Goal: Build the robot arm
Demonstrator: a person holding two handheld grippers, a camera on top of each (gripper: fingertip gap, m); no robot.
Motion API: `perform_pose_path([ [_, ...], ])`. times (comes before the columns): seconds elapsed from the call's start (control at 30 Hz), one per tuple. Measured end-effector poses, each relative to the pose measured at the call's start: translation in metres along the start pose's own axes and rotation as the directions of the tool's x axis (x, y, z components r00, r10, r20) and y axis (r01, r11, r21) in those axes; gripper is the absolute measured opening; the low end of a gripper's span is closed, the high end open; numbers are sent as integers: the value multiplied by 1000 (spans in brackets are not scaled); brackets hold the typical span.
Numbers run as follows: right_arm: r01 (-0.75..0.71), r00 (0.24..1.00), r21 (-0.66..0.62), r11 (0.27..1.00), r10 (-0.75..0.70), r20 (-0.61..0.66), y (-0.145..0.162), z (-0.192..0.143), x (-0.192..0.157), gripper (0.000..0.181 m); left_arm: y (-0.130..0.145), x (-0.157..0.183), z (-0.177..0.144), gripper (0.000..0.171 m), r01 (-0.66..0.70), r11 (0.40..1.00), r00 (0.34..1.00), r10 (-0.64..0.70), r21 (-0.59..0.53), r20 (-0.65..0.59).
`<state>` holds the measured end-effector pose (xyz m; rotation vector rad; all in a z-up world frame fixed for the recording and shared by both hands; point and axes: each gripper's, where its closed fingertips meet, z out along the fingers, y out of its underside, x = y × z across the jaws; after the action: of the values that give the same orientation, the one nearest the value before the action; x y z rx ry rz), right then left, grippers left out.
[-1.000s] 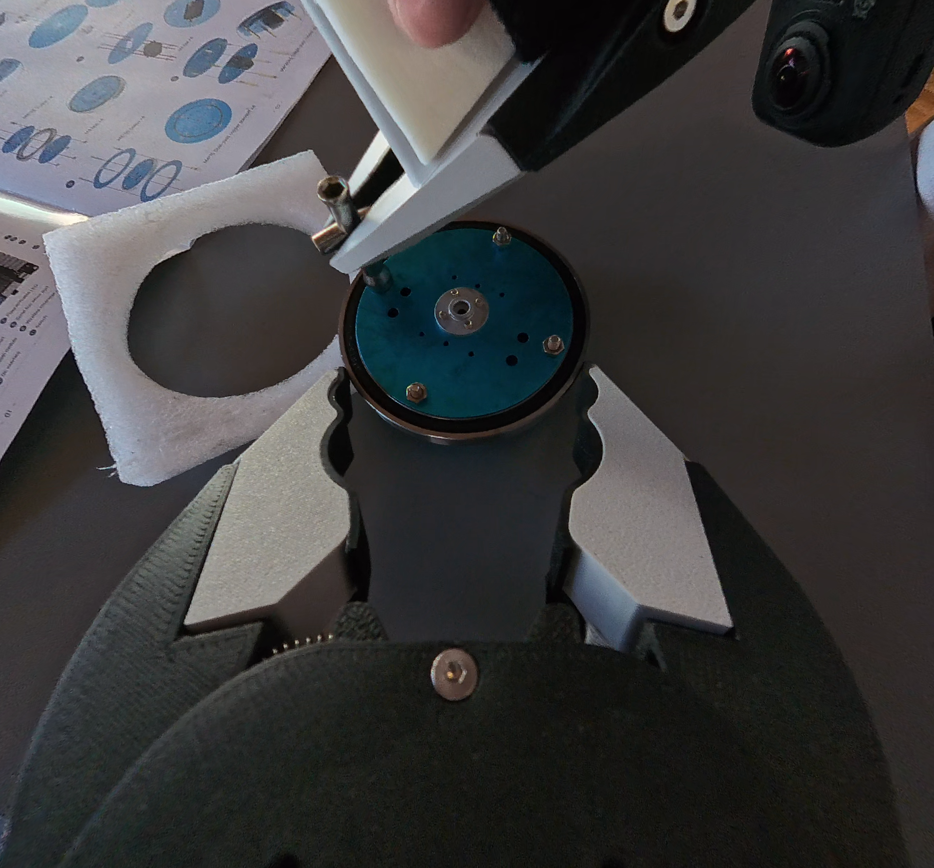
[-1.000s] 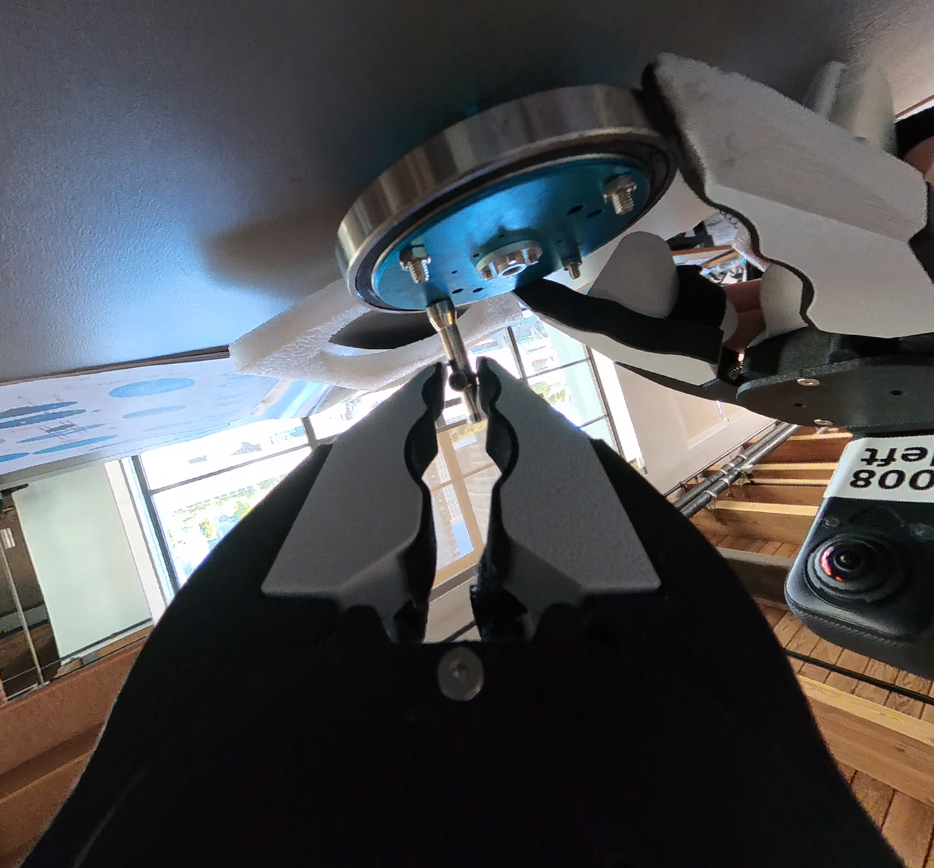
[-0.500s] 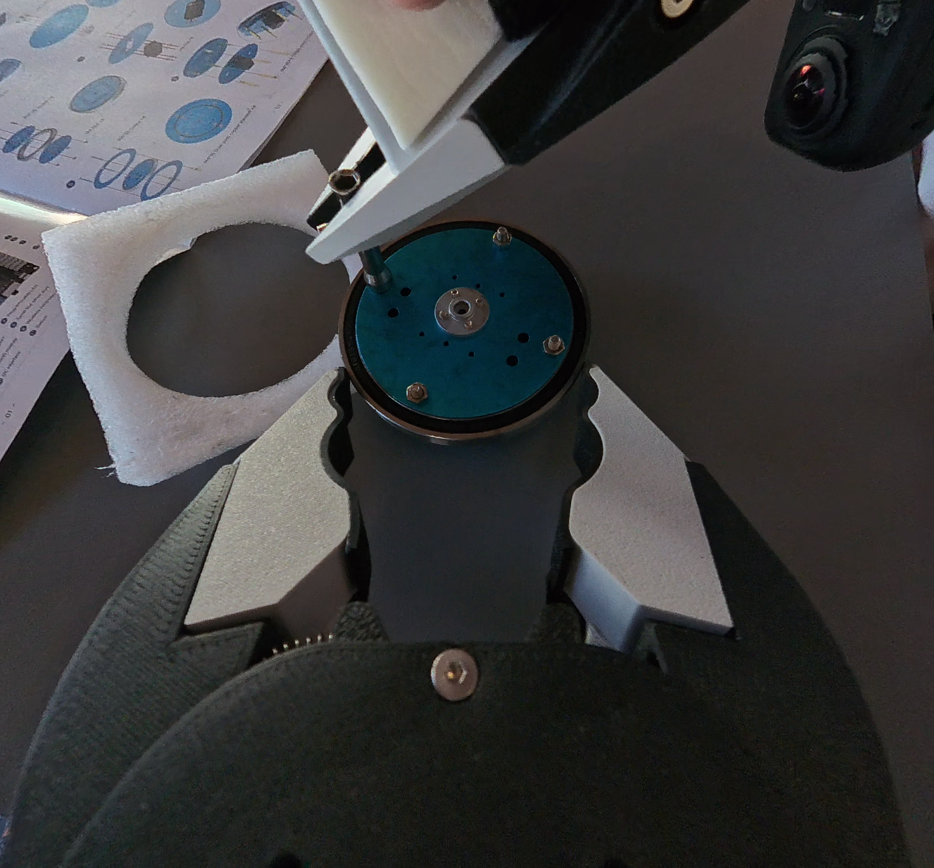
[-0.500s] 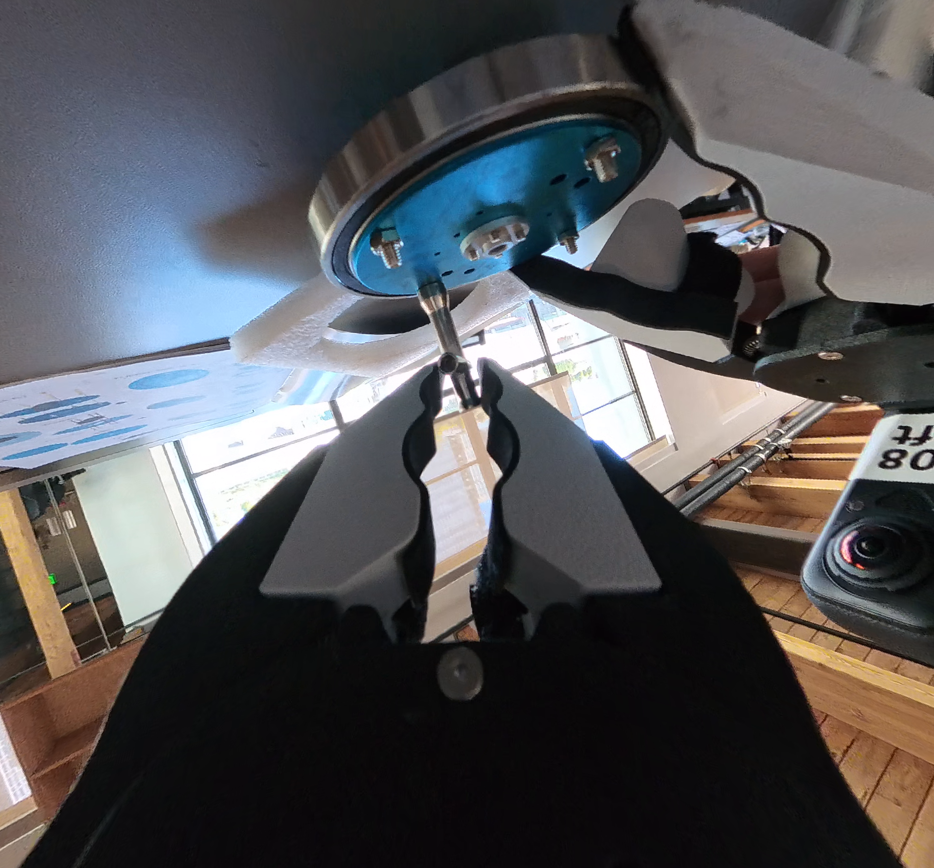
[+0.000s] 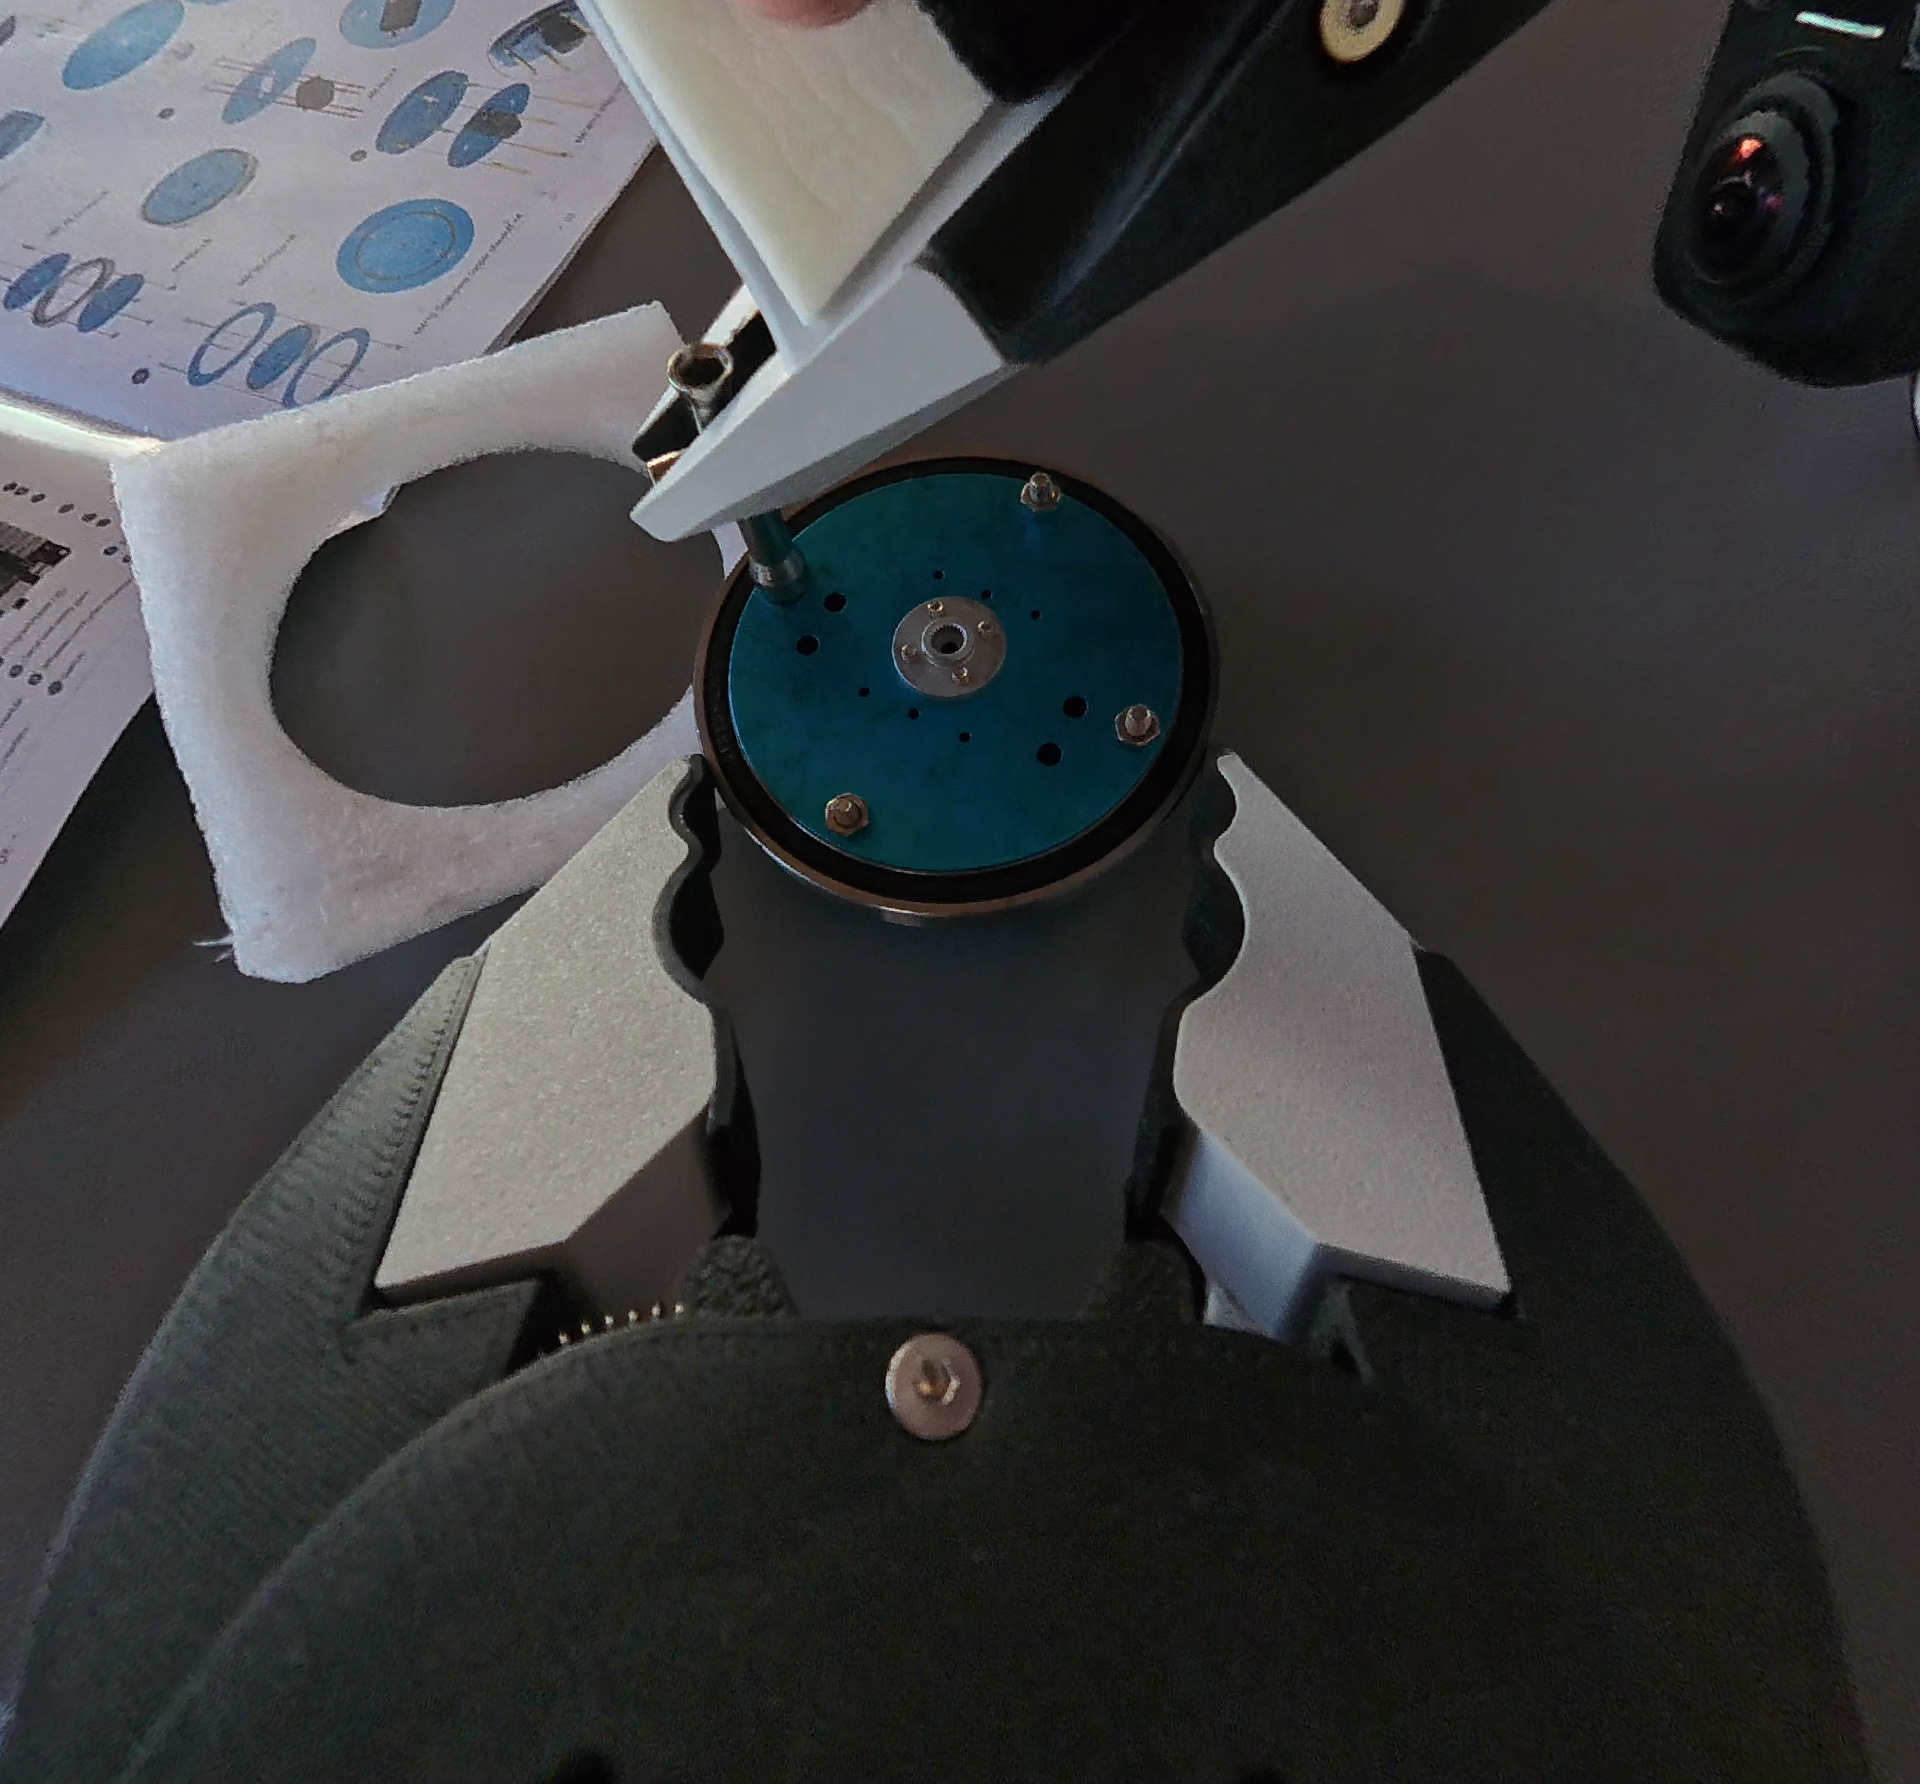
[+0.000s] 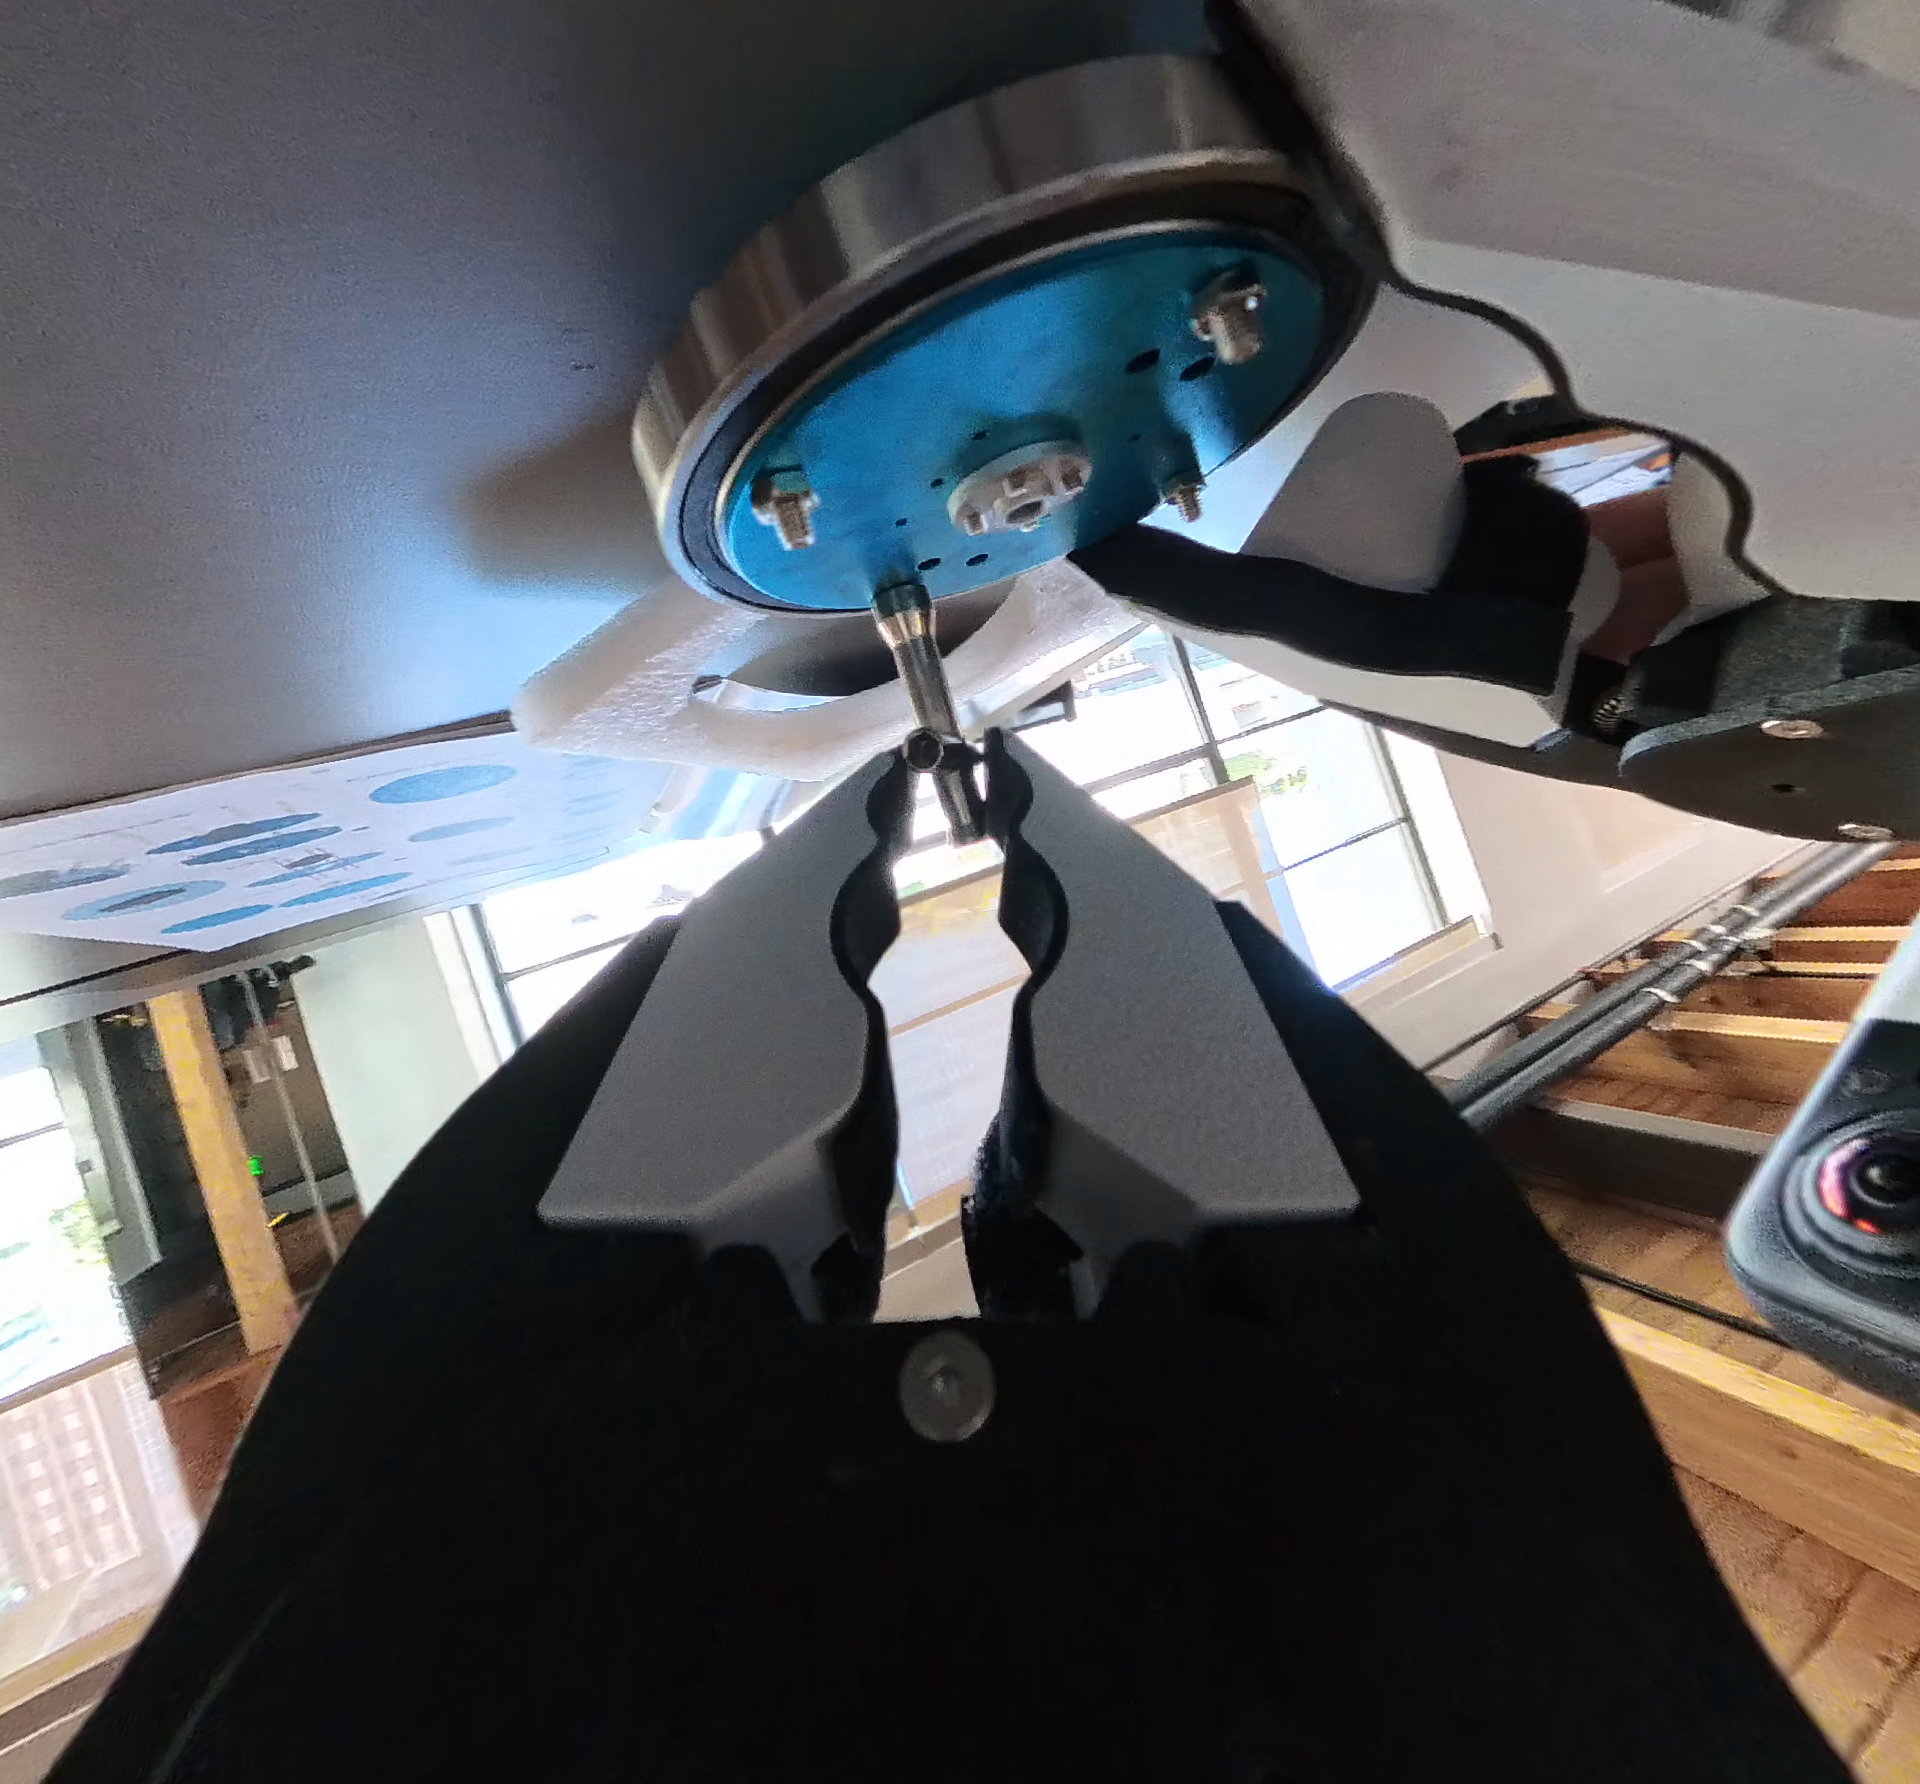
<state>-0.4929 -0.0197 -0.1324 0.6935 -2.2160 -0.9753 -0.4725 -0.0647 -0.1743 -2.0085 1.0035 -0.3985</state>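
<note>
Round metal disc [image 5: 956, 685] lay flat on dark desk [image 5: 1507, 695]: blue top, silver rim, small nuts, tiny holes. Left gripper [image 5: 956, 841] spread wide, fingers hugging disc's sides. Right gripper [image 6: 951, 778] squeezed thin silver wrench [image 6: 930, 685], tip on disc's edge nut. White foam square [image 5: 343, 695] with round hole just beside disc. Picture sheets [image 5: 260, 155] behind.

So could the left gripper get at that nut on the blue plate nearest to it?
Probably yes: the left gripper hugs the disc's rim, the nut lies bare just ahead, and the right gripper holds its small wrench across the plate.
</note>
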Motion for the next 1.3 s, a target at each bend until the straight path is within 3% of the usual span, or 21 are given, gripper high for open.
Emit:
perform_pose_path([
  [0.33, -193, 961, 10, 981, 187, 205, -1, 0, -8, 14, 0, 0, 3, 91, 22, 1000, 999, -21, -13, 36],
  [0.53, -321, 894, -22, 947, 311, 322, -4, -2, -15, 13, -1, 1, 5, 91, 34, 999, 999, -33, -18, 38],
  [1.0, -414, 835, 8, 910, 376, 401, -11, -5, -18, 13, -5, 2, 8, 94, -6, 1000, 996, 7, -11, 91],
  [1.3, -417, 848, 61, 907, 363, 387, -3, -4, -17, 15, -5, 2, 8, 94, -10, 1000, 996, 11, -12, 91],
])
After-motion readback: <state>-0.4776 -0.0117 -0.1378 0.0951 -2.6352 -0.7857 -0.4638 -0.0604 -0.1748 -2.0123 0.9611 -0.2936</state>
